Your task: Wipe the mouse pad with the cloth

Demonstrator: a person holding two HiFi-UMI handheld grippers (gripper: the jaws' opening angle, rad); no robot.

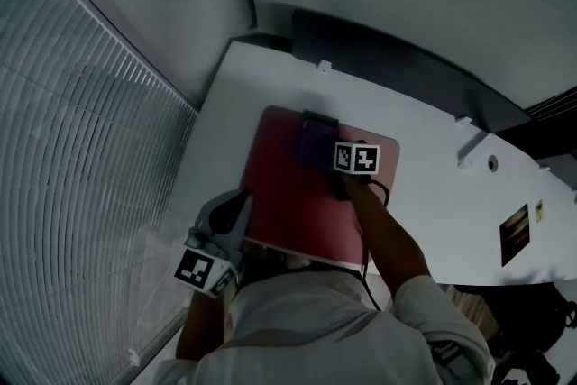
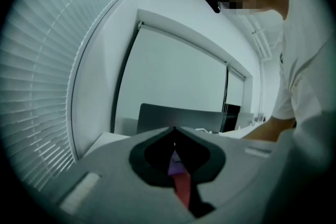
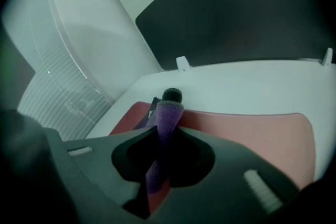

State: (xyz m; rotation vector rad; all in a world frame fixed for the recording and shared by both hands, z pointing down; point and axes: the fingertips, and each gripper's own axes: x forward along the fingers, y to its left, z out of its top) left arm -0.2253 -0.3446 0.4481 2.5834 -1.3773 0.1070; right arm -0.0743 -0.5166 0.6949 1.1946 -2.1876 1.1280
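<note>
Now the right gripper [image 1: 330,154] is clamping the cloth [image 1: 312,140] at the mouse pad's [image 1: 288,198] 12 o'clock edge; the pad is stretching toward 6, the left gripper [image 1: 242,205] pinching its 7 o'clock corner.

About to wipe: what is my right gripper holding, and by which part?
The purple cloth, pinched along a bunched fold between the right gripper's jaws; one end sticks out past the tips, over the mouse pad.
</note>
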